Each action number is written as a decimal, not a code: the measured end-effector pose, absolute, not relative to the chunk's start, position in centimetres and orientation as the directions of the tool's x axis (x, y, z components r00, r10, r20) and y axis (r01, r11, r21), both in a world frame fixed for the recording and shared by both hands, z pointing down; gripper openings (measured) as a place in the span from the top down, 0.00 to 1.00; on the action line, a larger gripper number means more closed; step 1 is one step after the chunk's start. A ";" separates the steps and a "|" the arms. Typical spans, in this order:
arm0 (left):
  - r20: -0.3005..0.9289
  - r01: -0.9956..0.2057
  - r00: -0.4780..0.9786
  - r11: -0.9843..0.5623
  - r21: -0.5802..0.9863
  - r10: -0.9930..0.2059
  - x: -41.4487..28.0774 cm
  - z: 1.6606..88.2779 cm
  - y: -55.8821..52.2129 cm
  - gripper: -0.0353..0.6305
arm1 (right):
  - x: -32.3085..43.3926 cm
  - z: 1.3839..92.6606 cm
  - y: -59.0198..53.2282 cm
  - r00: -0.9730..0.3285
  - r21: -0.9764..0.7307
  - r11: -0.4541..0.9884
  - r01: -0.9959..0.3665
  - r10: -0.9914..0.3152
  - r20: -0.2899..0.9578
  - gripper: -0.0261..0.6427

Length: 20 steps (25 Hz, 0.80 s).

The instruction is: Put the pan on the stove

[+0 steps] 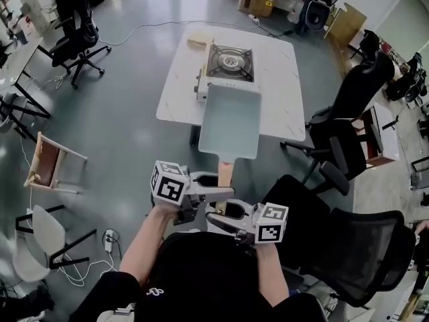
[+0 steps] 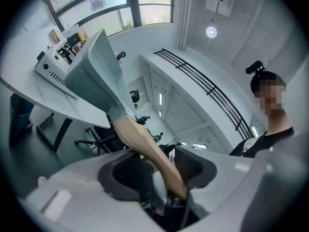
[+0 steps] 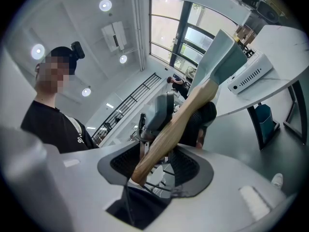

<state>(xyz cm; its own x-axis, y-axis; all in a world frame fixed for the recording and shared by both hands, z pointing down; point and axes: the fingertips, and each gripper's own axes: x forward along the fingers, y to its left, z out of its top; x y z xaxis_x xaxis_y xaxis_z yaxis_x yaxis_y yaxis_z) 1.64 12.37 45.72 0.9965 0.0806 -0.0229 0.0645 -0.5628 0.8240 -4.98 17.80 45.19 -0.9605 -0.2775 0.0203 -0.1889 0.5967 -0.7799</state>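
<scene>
As I hold both claws close in front of my body, my left claw (image 1: 216, 193) is clamped on the wooden handle (image 1: 226, 171) of the pan (image 1: 231, 119). From the left gripper view the handle (image 2: 145, 146) runs down between the pads, which press on it. My right claw (image 1: 220, 213) sits just beside the left and grips the butt end of the same handle (image 3: 178, 124), pads closed against it. The pale, rectangular pan is lifted clear of the floor, reaching away from me. From the head view its far edge overlaps the near edge of the white counter (image 1: 281, 79). Just past it, the stove (image 1: 230, 62) stands on the counter with its burner bare.
</scene>
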 end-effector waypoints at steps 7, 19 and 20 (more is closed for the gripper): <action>-0.022 0.055 0.998 -0.552 0.832 0.065 2.6 45.8 8.0 0.62 | -3.9 45.2 13.5 -0.965 -0.792 0.583 -0.182 -0.262 0.029 0.66; -0.013 0.030 0.999 -0.522 0.853 0.035 4.8 46.4 0.0 0.62 | -1.6 45.6 5.7 -0.972 -0.813 0.558 -0.164 -0.232 0.036 0.66; -0.011 0.028 0.999 -0.523 0.852 0.036 5.0 46.5 -0.7 0.62 | -1.4 45.6 5.0 -0.972 -0.815 0.557 -0.163 -0.230 0.038 0.66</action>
<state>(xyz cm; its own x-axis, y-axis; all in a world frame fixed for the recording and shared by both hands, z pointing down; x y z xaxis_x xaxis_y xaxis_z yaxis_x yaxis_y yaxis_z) 4.99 -0.67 46.47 0.9993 0.0357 -0.0114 0.0284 -0.5235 0.8516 -1.37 5.02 45.59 -0.9725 -0.2299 0.0376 -0.1631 0.5565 -0.8147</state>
